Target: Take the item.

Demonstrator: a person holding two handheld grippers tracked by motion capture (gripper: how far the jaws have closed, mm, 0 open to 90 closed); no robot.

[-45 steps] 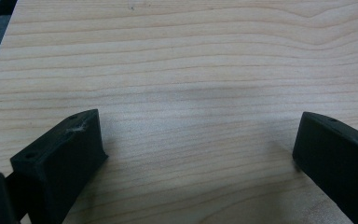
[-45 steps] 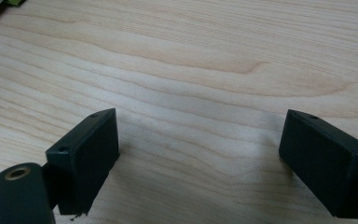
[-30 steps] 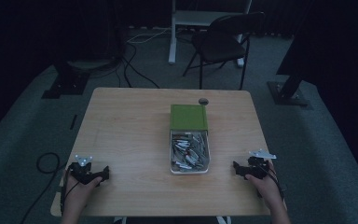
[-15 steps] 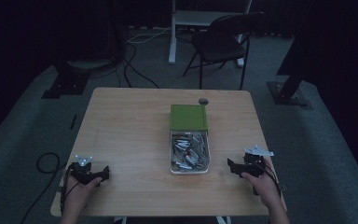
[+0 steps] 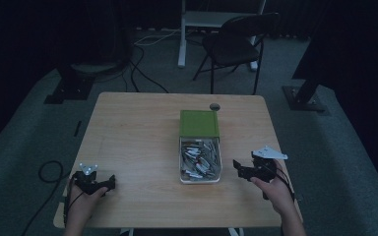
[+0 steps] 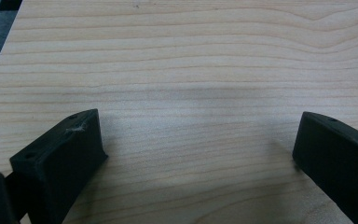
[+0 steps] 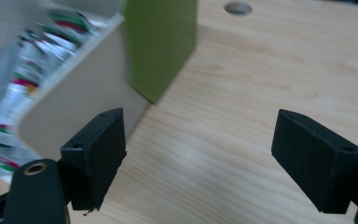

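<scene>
Box (image 5: 200,160) of small packets (image 5: 199,158) mid-surface (image 5: 128,132), green lid (image 5: 199,123) slid back over its far half, near half uncovered. Right tool (image 5: 240,168) just beside the box's near right corner, raised off the wood, jaws wide apart with nothing between them, though just narrowing a little; box wall (image 7: 74,107) close by its one jaw in the right gripper view. Left tool (image 5: 109,181) near the front left corner, well apart from the box, jaws spread wide over bare wood (image 6: 177,93).

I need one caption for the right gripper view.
Open right gripper above the wooden table, beside the white box of sachets with green sleeve.
</scene>
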